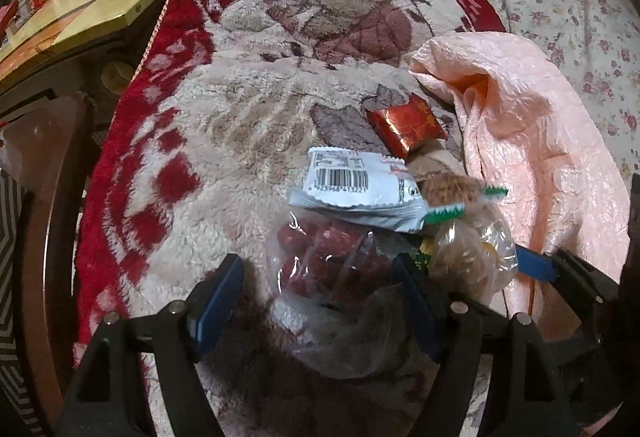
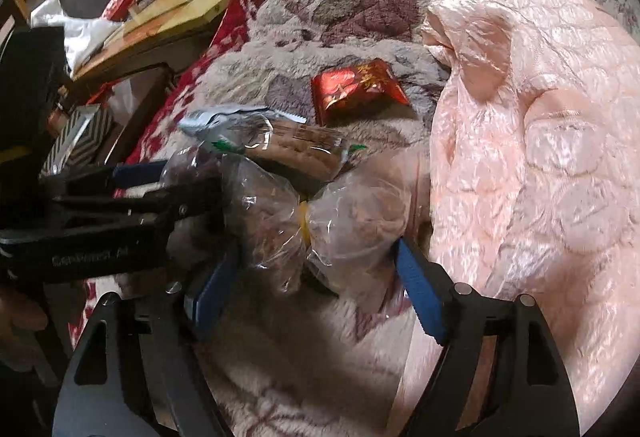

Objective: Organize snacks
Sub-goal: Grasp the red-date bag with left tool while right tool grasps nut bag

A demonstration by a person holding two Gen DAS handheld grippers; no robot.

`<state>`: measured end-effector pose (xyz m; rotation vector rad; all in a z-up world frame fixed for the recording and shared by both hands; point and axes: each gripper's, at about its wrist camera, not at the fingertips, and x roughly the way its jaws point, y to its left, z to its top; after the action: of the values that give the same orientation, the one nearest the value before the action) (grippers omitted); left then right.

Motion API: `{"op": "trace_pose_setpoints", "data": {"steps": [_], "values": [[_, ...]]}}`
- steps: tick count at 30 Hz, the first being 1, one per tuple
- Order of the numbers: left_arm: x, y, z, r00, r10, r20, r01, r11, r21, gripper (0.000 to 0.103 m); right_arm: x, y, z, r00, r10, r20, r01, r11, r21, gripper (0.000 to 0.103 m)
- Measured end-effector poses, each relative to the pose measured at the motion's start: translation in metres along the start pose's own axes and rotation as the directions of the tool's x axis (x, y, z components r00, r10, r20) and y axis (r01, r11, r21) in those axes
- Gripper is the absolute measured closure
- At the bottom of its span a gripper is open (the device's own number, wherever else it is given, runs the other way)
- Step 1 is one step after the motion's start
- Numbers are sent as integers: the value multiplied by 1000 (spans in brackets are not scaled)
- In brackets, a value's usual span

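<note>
A clear bag of red dates [image 1: 328,257] lies on the fluffy patterned blanket [image 1: 248,85], between the open fingers of my left gripper [image 1: 320,273]. A white barcode packet [image 1: 356,183] lies just beyond it, a red foil packet [image 1: 406,125] farther on. A clear bag of brown snacks tied with a yellow band [image 2: 280,221] sits between the open fingers of my right gripper [image 2: 316,261]; it also shows in the left wrist view [image 1: 468,253]. A brown bar in clear wrap [image 2: 296,149] and the red foil packet [image 2: 356,87] lie beyond. The left gripper [image 2: 132,193] shows at the left.
A pink quilted cloth [image 1: 532,141] lies bunched to the right of the snacks, also in the right wrist view [image 2: 520,141]. A wooden table [image 1: 80,9] with small items stands left of the blanket. A floral cushion [image 1: 572,21] lies at the far right.
</note>
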<state>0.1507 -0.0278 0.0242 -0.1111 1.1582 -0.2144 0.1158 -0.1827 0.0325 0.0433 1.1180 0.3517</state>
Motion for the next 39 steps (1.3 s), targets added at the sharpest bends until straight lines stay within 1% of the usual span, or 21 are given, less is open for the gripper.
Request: {"op": "trace_pose_setpoints", "data": {"steps": [2,3,4,5,6,7,8,10,13,20,26,32,39], "values": [[2,0,1,1000,-2,-3,2,1000,2,25,3,-8,1,1000,27,13,-27,999,31,25],[2,0,1,1000,-6,-3,6,1000,2,25,3,-11,0,999,36,23,-37,998,43,29],[3,-1,2,1000,-7,-3,7,1000,3,28,3,-13,-1,999,41,37,-42,998,47,35],[3,-1,2,1000,-9,0,9,1000,5,32,2,-14,-3,998,43,45,-45,998,48,37],[3,-2,1,1000,-21,2,21,1000,10,42,2,-15,-3,998,44,50,-46,998,48,41],[2,-3,0,999,-31,8,31,999,16,48,1,-14,-4,998,46,52,-48,998,44,45],[2,-4,-1,999,-32,13,31,999,23,51,0,-14,-5,998,44,53,-46,998,37,47],[0,-6,-4,999,-34,19,33,999,36,56,-3,-11,-6,998,42,57,-43,999,24,54],[-7,-5,-9,999,-46,26,46,999,26,61,-6,-7,-9,997,43,60,-44,999,12,57],[-28,3,-25,999,-19,50,19,1000,1,62,-22,2,-22,996,55,68,-55,998,-3,58],[-50,6,-41,995,34,91,-34,999,-1,62,-39,8,-34,995,63,79,-63,998,-6,58],[-70,7,-58,990,70,120,-69,998,-9,62,-48,17,-48,994,68,81,-69,998,-1,58],[-86,11,-83,986,105,130,-103,994,-21,62,-55,31,-61,994,71,78,-71,997,-12,58]]}}
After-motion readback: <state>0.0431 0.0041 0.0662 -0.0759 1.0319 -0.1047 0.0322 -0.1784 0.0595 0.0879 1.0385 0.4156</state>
